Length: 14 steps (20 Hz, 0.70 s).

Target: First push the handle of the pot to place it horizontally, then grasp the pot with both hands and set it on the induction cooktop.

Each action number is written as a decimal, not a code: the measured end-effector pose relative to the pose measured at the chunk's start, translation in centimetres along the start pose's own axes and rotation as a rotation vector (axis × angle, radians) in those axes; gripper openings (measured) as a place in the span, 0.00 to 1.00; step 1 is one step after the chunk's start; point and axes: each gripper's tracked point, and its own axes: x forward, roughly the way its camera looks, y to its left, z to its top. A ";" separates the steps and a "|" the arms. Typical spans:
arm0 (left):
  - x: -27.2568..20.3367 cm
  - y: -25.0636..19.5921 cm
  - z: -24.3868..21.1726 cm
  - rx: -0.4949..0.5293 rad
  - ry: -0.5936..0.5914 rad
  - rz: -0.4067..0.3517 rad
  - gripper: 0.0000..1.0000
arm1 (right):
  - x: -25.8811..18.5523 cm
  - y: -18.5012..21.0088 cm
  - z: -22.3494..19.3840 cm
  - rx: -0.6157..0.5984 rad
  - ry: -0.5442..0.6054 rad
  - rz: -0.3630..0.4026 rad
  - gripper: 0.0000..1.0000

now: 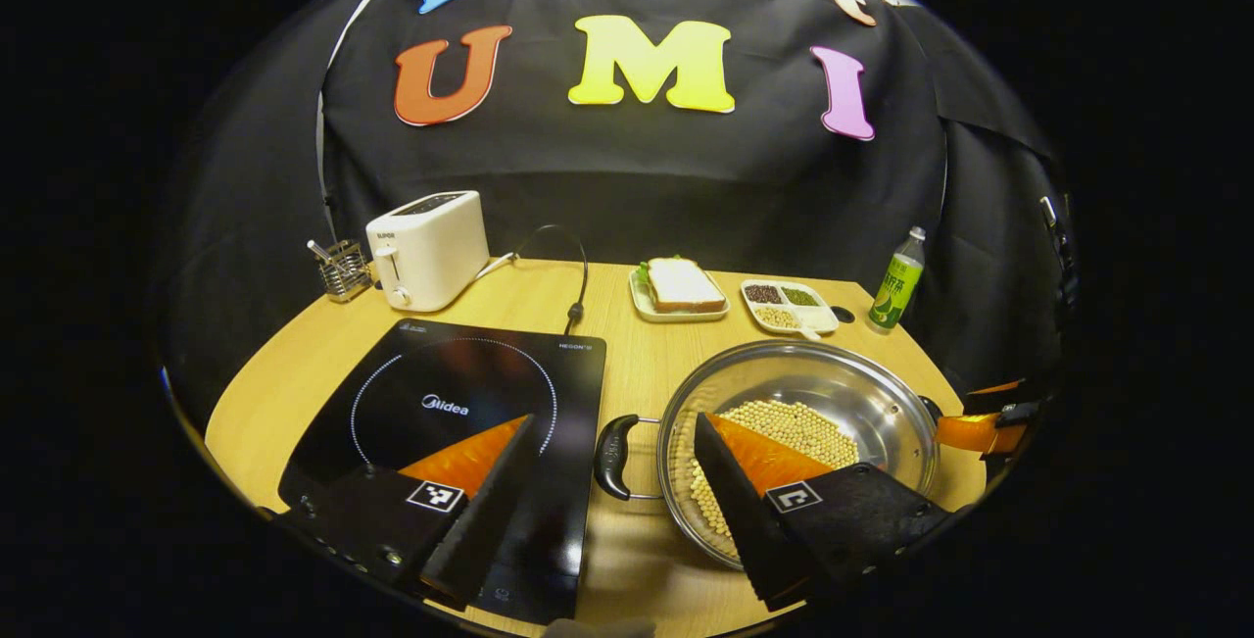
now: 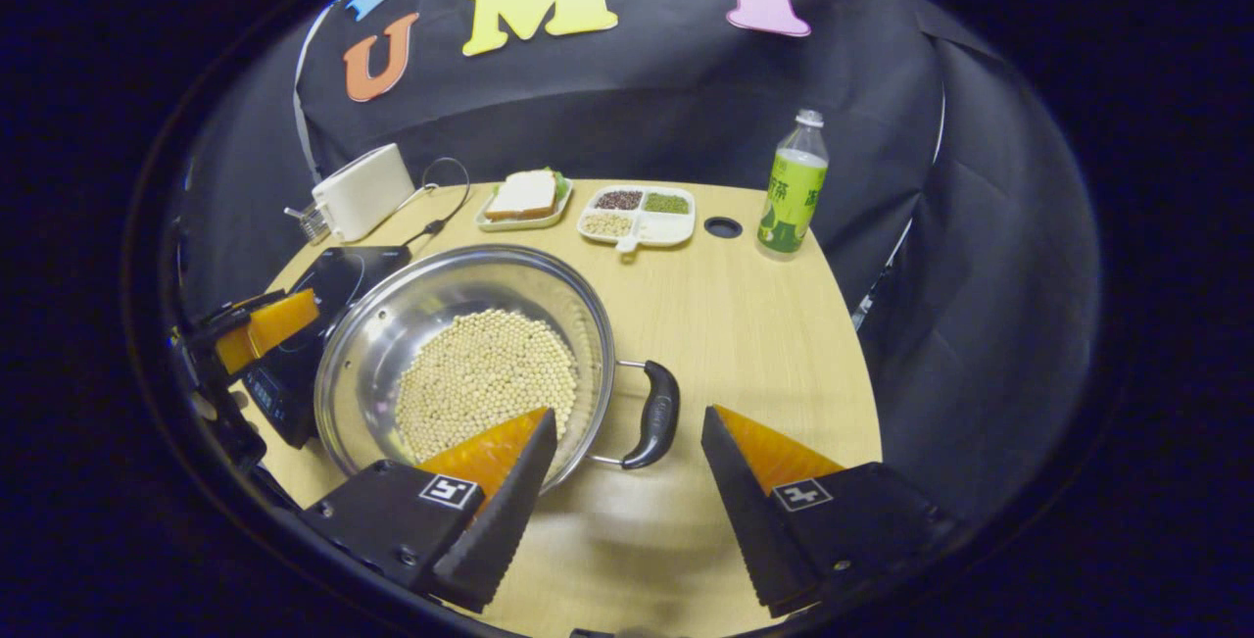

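Note:
A steel pot [image 1: 784, 356] holding soybeans [image 1: 795, 425] stands on the wooden table, right of the black induction cooktop [image 1: 460, 373]. Its two black handles point sideways. My left gripper [image 1: 615, 419] is open, its fingers straddling the pot's left handle [image 1: 613, 457] without touching it. In the right gripper view, the pot [image 2: 392, 315] and its beans [image 2: 485, 368] lie ahead on the left, with the cooktop [image 2: 333, 285] behind. The right gripper [image 2: 628, 413] is open around the right handle [image 2: 654, 415]. Each gripper also shows at the other view's edge: the right one [image 1: 980, 430], the left one [image 2: 257, 324].
At the back stand a white toaster [image 1: 428, 248] with its cord [image 1: 580, 275], a wire utensil holder [image 1: 343, 269], a sandwich on a plate [image 1: 679, 287], a divided dish of grains [image 1: 789, 305] and a green bottle [image 1: 899, 280]. A cable hole [image 2: 723, 226] sits beside the bottle.

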 end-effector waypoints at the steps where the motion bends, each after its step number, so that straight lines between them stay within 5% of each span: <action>1: 0.4 -0.2 -0.2 0.003 0.010 -0.005 0.96 | 0.6 0.1 -0.2 0.005 0.010 0.003 0.96; 14: 4.5 -2.1 -3.2 0.044 0.148 -0.026 0.98 | 4.1 0.7 -1.3 -0.015 0.123 0.003 0.80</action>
